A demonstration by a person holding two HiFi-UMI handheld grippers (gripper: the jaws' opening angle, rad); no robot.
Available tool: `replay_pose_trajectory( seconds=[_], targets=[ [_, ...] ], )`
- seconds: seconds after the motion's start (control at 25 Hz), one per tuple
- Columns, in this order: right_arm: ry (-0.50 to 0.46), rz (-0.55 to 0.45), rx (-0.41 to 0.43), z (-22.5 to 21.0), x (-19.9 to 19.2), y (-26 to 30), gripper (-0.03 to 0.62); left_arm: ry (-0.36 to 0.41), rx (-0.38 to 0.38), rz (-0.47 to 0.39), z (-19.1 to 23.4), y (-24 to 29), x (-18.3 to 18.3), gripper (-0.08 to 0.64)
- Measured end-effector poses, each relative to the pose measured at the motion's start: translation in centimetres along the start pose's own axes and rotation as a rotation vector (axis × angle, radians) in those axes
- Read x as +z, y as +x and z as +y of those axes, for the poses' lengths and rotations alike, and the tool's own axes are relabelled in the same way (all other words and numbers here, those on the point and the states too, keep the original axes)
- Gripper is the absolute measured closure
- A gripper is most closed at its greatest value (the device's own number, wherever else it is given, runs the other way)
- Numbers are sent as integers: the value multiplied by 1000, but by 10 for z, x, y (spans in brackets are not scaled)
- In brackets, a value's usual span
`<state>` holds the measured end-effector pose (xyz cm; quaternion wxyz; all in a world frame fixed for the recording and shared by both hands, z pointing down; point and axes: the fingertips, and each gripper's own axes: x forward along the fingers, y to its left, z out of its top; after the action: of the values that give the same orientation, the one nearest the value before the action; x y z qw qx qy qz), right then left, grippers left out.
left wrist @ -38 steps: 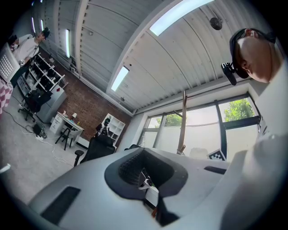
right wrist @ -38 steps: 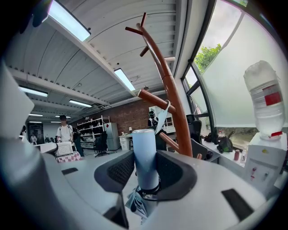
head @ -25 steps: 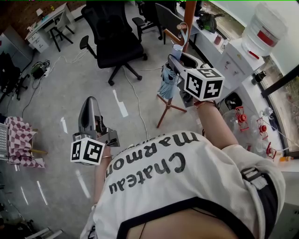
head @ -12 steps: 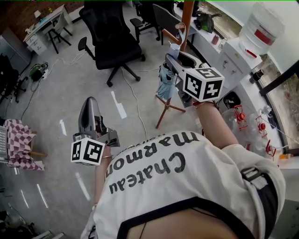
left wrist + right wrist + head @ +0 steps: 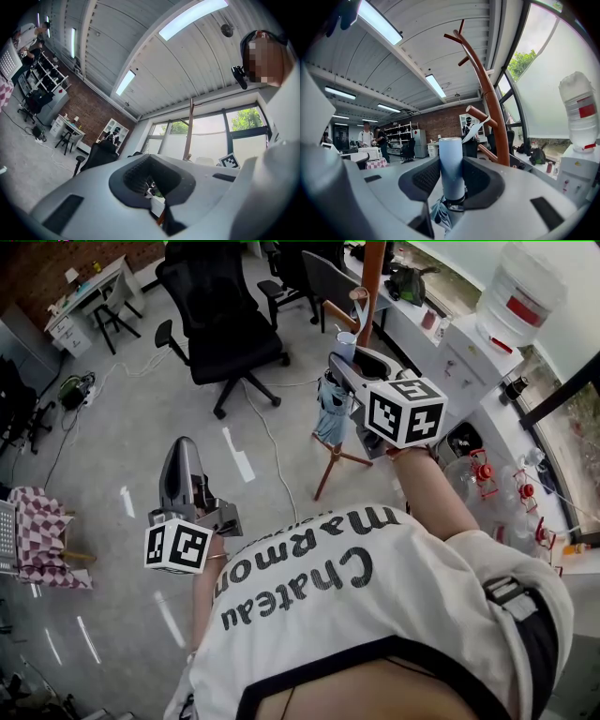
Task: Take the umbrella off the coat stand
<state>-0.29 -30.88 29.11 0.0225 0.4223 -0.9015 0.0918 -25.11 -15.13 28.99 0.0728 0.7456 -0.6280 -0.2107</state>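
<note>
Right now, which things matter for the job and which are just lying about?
Job: umbrella, handle held in the right gripper; coat stand.
Lying about: chair, water dispenser, checked cloth, desk, floor cable.

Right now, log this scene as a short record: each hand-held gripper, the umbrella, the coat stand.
right hand-held gripper: closed on the umbrella at its pale blue handle
left hand-held gripper: jaws together, empty, away from the stand
umbrella: folded, hanging down, strap over a peg
coat stand: brown wood, upright
task state: umbrella not yet off the stand
</note>
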Motion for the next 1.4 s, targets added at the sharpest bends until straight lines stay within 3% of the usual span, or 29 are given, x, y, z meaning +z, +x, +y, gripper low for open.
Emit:
replay_pose_trajectory(
  seconds=[1.4],
  targets=[
    [-48, 23, -1, 18, -6, -18, 440, -24, -47, 25, -6, -3, -6, 549]
  ],
)
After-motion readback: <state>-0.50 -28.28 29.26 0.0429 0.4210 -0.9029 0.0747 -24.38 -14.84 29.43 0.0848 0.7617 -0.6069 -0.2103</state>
